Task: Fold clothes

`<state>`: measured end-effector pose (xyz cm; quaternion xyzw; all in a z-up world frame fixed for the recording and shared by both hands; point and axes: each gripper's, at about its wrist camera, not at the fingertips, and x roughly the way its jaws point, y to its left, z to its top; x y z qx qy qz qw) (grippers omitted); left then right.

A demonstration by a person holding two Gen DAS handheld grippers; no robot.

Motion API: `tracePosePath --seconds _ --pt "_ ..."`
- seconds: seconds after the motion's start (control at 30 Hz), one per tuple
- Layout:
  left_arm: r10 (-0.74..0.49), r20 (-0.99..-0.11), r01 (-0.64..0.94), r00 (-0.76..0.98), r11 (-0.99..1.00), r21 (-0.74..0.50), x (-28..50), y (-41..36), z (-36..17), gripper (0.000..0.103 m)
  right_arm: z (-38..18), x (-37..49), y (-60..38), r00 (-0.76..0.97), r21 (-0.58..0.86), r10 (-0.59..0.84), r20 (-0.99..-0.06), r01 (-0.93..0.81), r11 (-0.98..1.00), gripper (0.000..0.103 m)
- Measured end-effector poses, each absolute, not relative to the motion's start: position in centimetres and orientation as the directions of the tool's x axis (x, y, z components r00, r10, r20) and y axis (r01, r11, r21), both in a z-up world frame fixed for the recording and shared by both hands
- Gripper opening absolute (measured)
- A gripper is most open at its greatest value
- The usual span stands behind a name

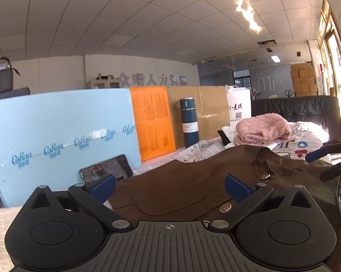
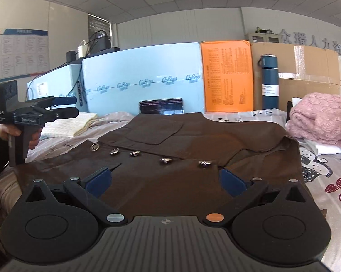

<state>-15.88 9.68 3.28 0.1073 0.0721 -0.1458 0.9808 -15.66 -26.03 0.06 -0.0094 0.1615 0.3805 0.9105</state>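
The brown jacket (image 2: pixel 193 145) lies spread flat on the bed (image 2: pixel 329 181), front side up, with its row of metal buttons (image 2: pixel 163 160) running across the middle and a patch pocket (image 2: pixel 156 133) beyond them; this layout probably serves to expose the edges for folding. The right tongs (image 2: pixel 165 179) hover low over the near part of the garment with both blue pads spread wide, gripping nothing. The left tongs (image 1: pixel 169 187) likewise stand wide open and empty above the jacket's pocket side; in the right wrist view they appear at the left, raised clear of the fabric. A folded pink sweater (image 2: pixel 324 117) rests on other clothes at the jacket's collar end, likely a finished stack. A phone (image 2: pixel 161 106) leans against the blue foam board (image 2: pixel 143 79) behind the jacket. Folding of the jacket appears not yet begun.
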Motion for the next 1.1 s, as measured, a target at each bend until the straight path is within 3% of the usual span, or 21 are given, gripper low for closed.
tracePosePath --seconds 0.07,0.2,0.3,0.6,0.73,1.1 --pt "-0.302 -0.202 0.343 0.932 0.915 0.212 -17.2 9.8 3.3 0.103 -0.4 -16.6 -26.1 0.635 0.094 0.709 -0.305 -0.721 0.687 0.103" --pt "-0.49 -0.364 0.574 0.792 0.8 0.175 -19.6 10.1 3.2 0.103 -0.9 -17.3 -26.2 0.59 0.086 0.739 -0.326 -0.76 0.645 0.103" --pt "-0.562 -0.457 0.693 0.69 0.696 0.19 -21.2 9.4 2.8 0.103 -1.0 -17.5 -26.3 0.567 0.089 0.76 -0.319 -0.78 0.619 0.103" --pt "-0.47 -0.627 0.754 0.621 0.576 0.316 -22.2 7.1 0.6 0.103 -0.9 -18.1 -26.0 0.519 0.083 0.789 -0.327 -0.816 0.572 0.103" --pt "-0.41 -0.632 0.724 0.657 0.575 0.38 -21.6 5.8 -0.4 0.103 -0.9 -18.5 -26.4 0.532 0.068 0.774 -0.343 -0.808 0.586 0.103" --pt "-0.337 -0.504 0.593 0.795 0.61 0.526 -20.3 3.4 -0.7 0.103 -1.5 -20.5 -28.6 0.633 -0.106 0.613 -0.473 -0.732 0.673 0.103"
